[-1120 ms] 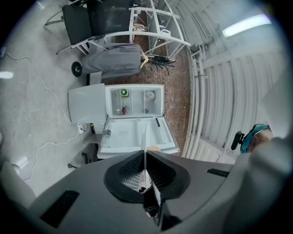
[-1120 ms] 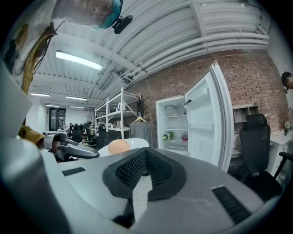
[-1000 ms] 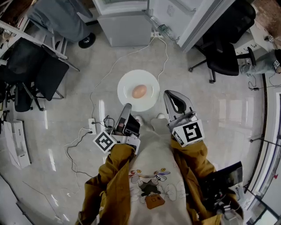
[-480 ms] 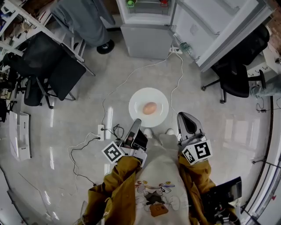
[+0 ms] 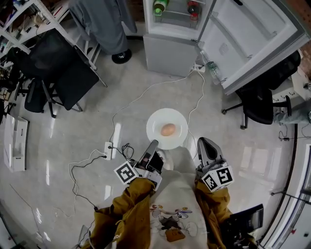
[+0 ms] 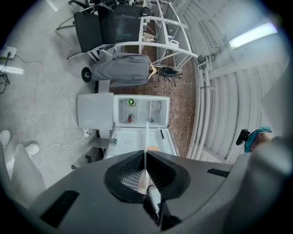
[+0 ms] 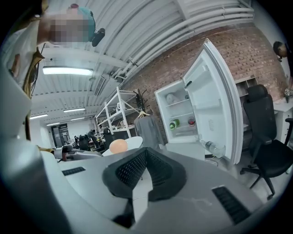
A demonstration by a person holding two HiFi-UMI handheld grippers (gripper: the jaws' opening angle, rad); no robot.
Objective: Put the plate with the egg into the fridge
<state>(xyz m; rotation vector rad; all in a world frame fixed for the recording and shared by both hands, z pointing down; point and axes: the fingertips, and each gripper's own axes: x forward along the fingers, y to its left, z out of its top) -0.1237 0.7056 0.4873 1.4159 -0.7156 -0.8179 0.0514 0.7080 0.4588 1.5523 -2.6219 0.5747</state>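
Observation:
A white plate with a brown egg on it is held above the floor, in front of the person. My left gripper is shut on the plate's near-left rim. In the left gripper view the plate shows edge-on between the jaws of the left gripper. My right gripper hangs just right of the plate, shut and holding nothing. From the right gripper the egg shows at the left. The fridge stands ahead with its door swung open to the right.
Bottles stand on a fridge shelf, and a clear bottle sits low in the door. Someone in grey trousers stands left of the fridge. Black chairs are at the left, an office chair at the right. A power strip and cables lie on the floor.
The person has stepped toward the fridge, so its open inside and door come further into view. The plate with the egg stays in the left gripper.

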